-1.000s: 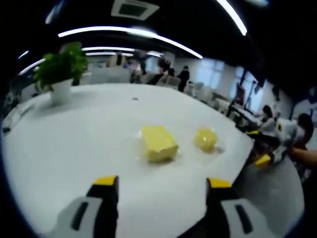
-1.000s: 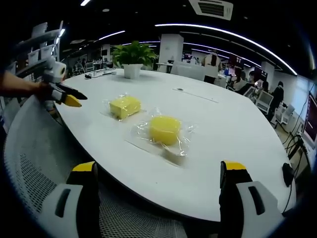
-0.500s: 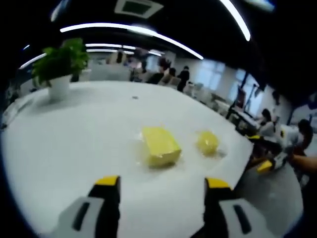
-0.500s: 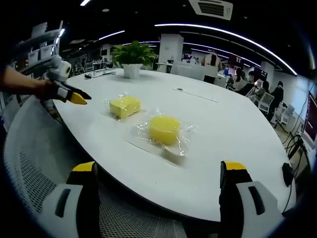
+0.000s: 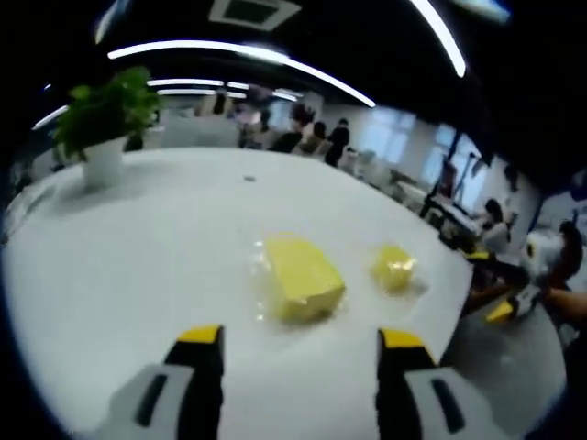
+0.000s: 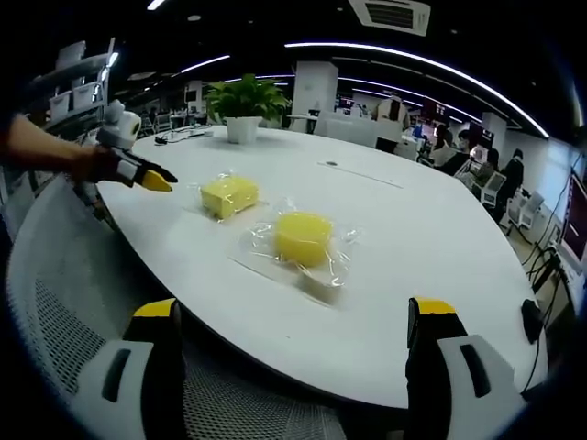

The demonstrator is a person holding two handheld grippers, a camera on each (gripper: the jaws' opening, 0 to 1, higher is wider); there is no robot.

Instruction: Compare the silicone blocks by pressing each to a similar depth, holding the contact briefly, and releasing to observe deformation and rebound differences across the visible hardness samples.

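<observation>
Left gripper neared block (plant behind).

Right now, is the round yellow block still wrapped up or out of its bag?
Wrapped. The round block lies flat on the table inside crinkly clear plastic that spreads out around it.

I'm at a big white table in an open office, long curved light strips glowing on a dark ceiling beside an air vent. A potted plant stands near the table's far edge, a mesh chair sits at its near edge, and people work at desks by bright windows beyond.
</observation>
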